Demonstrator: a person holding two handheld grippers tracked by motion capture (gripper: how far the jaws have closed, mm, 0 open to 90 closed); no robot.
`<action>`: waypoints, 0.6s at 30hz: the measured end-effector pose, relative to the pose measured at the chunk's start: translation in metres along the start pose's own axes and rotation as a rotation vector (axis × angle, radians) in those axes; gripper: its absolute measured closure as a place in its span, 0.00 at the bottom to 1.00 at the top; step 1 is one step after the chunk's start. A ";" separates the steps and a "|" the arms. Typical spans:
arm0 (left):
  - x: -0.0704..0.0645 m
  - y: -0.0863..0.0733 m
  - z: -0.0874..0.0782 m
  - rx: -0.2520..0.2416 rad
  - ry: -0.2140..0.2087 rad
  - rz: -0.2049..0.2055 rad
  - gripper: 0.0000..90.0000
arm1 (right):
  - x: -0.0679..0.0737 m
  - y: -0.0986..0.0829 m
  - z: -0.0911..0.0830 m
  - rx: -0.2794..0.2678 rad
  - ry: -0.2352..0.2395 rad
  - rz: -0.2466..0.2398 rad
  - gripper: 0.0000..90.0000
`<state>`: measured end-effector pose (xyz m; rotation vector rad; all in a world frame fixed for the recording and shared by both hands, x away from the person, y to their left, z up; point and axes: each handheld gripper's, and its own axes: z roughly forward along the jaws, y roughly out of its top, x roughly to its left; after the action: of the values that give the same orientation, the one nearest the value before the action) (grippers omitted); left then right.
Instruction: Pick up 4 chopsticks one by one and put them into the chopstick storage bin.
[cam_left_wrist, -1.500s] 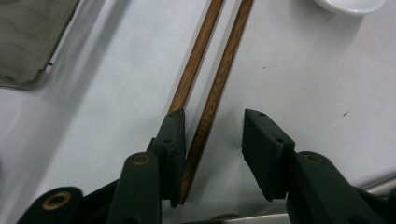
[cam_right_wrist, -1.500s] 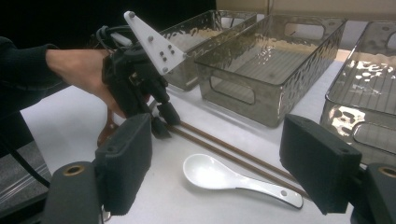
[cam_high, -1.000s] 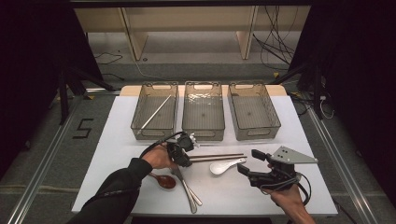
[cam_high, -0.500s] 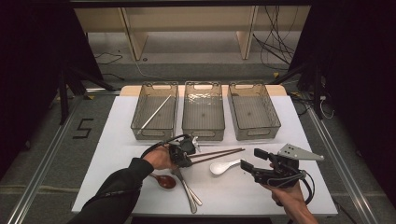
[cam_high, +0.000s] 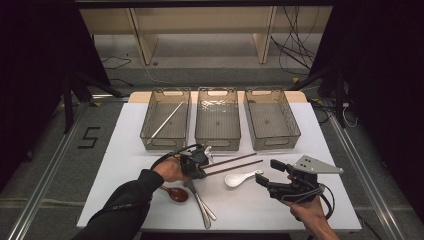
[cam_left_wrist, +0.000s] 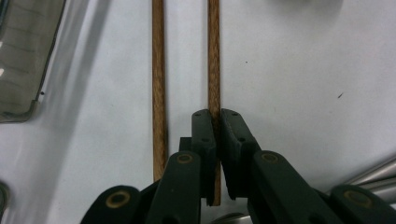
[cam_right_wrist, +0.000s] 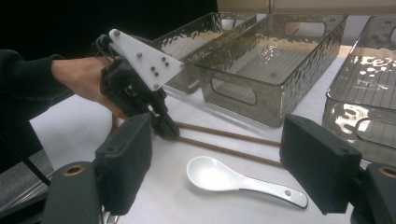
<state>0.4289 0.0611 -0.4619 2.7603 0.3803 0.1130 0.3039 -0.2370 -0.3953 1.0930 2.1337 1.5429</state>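
Note:
Two brown wooden chopsticks (cam_high: 235, 163) lie side by side on the white table (cam_high: 125, 150), in front of the middle bin. My left gripper (cam_high: 200, 166) is shut on the near end of one chopstick (cam_left_wrist: 214, 65). The other chopstick (cam_left_wrist: 159, 70) runs alongside it, just outside the jaws. Whether the held stick is off the table I cannot tell. A white ceramic spoon (cam_high: 241, 178) rests just right of the sticks. My right gripper (cam_high: 270, 176) hovers open beside the spoon (cam_right_wrist: 233, 179), jaws wide apart with nothing between them.
Three clear grey bins stand in a row at the back. The left bin (cam_high: 150, 131) holds a silver stick (cam_high: 166, 120), while the middle bin (cam_high: 218, 142) and right bin (cam_high: 295, 131) look bare. A brown spoon (cam_high: 178, 194) and metal cutlery (cam_high: 202, 204) lie near the front edge.
The chopsticks' right ends have swung a little toward the bins, so they now lie slanted. My right gripper has shifted only slightly.

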 end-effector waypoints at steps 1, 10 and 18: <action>0.000 0.000 -0.001 -0.009 -0.001 0.000 0.93 | 0.000 0.000 0.000 0.000 0.000 0.000 0.29; -0.001 0.004 -0.009 -0.041 0.008 -0.032 0.94 | 0.000 0.000 -0.001 -0.001 -0.002 -0.002 0.29; -0.001 0.005 -0.028 -0.111 -0.023 -0.054 0.93 | 0.000 0.000 0.000 0.000 -0.003 0.000 0.29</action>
<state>0.4260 0.0660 -0.4344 2.6378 0.4288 0.0860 0.3039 -0.2377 -0.3954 1.0952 2.1317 1.5401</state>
